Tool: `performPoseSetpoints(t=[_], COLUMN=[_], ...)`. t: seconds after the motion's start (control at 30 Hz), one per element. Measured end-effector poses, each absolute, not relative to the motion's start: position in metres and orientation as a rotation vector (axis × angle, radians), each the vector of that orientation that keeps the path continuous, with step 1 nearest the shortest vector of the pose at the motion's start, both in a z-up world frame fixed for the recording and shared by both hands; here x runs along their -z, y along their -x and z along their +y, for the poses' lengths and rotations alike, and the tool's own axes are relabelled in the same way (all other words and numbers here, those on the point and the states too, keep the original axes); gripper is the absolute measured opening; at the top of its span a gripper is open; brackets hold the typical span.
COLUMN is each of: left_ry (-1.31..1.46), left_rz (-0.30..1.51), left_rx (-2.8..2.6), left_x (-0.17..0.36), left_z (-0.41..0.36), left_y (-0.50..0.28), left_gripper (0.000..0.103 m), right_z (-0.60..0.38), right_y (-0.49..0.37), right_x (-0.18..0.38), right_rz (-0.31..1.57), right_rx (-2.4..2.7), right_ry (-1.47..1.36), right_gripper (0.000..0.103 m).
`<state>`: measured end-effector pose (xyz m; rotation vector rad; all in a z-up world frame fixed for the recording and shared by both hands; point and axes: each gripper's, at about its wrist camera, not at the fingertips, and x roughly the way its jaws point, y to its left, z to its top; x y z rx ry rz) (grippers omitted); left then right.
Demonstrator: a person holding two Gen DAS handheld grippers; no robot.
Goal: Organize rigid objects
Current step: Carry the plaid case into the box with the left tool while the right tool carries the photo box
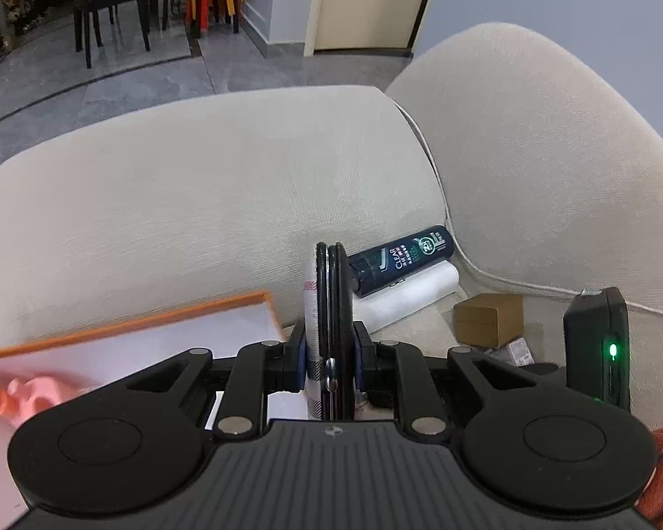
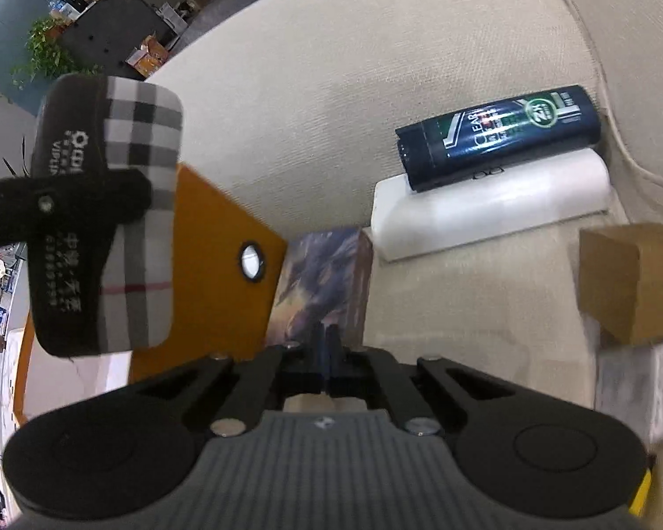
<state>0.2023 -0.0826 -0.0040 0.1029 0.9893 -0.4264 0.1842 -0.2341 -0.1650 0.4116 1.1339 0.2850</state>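
My left gripper (image 1: 330, 346) is shut on a flat black-and-plaid case (image 1: 320, 296), seen edge-on and standing up between the pads. In the right wrist view the same case (image 2: 128, 221) hangs at the left above an orange box (image 2: 212, 265), with a black finger (image 2: 66, 205) clamped across it. My right gripper (image 2: 326, 338) is shut with nothing between its fingers, its tips just in front of a small box with a painted picture (image 2: 327, 278). A dark blue shampoo bottle (image 2: 499, 132) lies on a white box (image 2: 495, 207) on the sofa seat.
The orange box (image 1: 154, 320) has a white inside with a pink thing (image 1: 13, 393) in it. A brown cardboard box (image 1: 486, 318) and a black unit with a green light (image 1: 596, 344) sit to the right. A white cable (image 1: 442, 203) runs along the cushion seam.
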Motion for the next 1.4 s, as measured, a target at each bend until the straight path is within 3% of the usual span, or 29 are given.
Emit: performPoseSetpoints(t=[0.07, 0.17, 0.2, 0.23, 0.4, 0.77, 0.87, 1.0, 1.1, 1.4], left_ry=[-0.124, -0.116, -0.105, -0.091, -0.026, 0.052, 0.067, 0.075, 0.084, 0.124], left_rz=[0.980, 0.995, 1.009, 1.025, 1.113, 1.199, 1.207, 1.216, 1.222, 1.223], left_rx=[0.398, 0.347, 0.330, 0.311, 0.266, 0.294, 0.300, 0.293, 0.278, 0.248], left_x=[0.001, 0.007, 0.012, 0.017, 0.048, 0.091, 0.094, 0.097, 0.102, 0.102], left_z=[-0.071, -0.048, -0.040, -0.031, 0.001, 0.015, 0.017, 0.020, 0.025, 0.041], left_y=[-0.195, -0.190, -0.190, -0.191, -0.199, -0.209, -0.210, -0.210, -0.209, -0.204], left_gripper=[0.021, 0.021, 0.021, 0.021, 0.021, 0.021, 0.021, 0.021, 0.021, 0.021], right_z=[-0.237, -0.248, -0.249, -0.249, -0.240, -0.230, -0.225, -0.230, -0.228, -0.202], right_y=[-0.181, -0.190, -0.191, -0.193, -0.206, -0.243, -0.243, -0.229, -0.220, -0.223], right_x=[0.165, 0.175, 0.179, 0.183, 0.200, 0.225, 0.217, 0.196, 0.175, 0.176], right_rz=[1.126, 1.169, 1.174, 1.179, 1.199, 1.209, 1.199, 1.161, 1.125, 1.157], right_rx=[-0.240, -0.209, -0.202, -0.197, -0.192, -0.242, -0.241, -0.214, -0.240, -0.205], right_ry=[-0.422, -0.504, -0.520, -0.528, -0.565, -0.609, -0.585, -0.580, -0.559, -0.498], right_gripper=[0.000, 0.019, 0.031, 0.033, 0.035, 0.049, 0.045, 0.028, 0.022, 0.021])
